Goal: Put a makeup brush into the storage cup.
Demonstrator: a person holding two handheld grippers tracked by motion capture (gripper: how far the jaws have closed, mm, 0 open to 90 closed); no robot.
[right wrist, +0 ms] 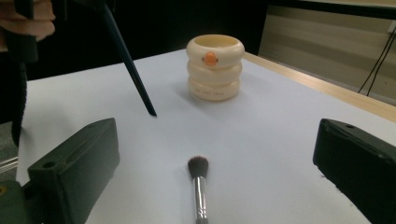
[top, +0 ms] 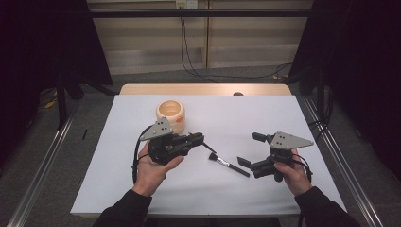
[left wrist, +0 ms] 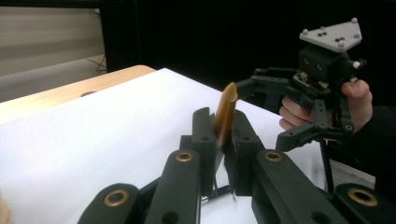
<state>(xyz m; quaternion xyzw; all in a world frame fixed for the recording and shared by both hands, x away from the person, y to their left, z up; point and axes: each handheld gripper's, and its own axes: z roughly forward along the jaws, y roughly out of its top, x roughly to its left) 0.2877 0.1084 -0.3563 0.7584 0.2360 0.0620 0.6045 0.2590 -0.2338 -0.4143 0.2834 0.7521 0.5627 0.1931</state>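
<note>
Left gripper view — pencil (left wrist: 226,116) clamped between jaws.

A white sheet (top: 265,118) is covering most of a light wooden table (top: 203,89), whose bare edge is showing along the far side. Grey floor (top: 198,75) is stretching behind it to a pale panelled wall (top: 246,38), down which black cables (top: 189,52) are hanging before trailing off to the right, and a wall socket (top: 186,4) is sitting at the top. Black curtains (top: 42,38) are closing in both sides, metal rails (top: 42,161) are running along the table's flanks, and soft overhead light is falling evenly on the sheet.
</note>
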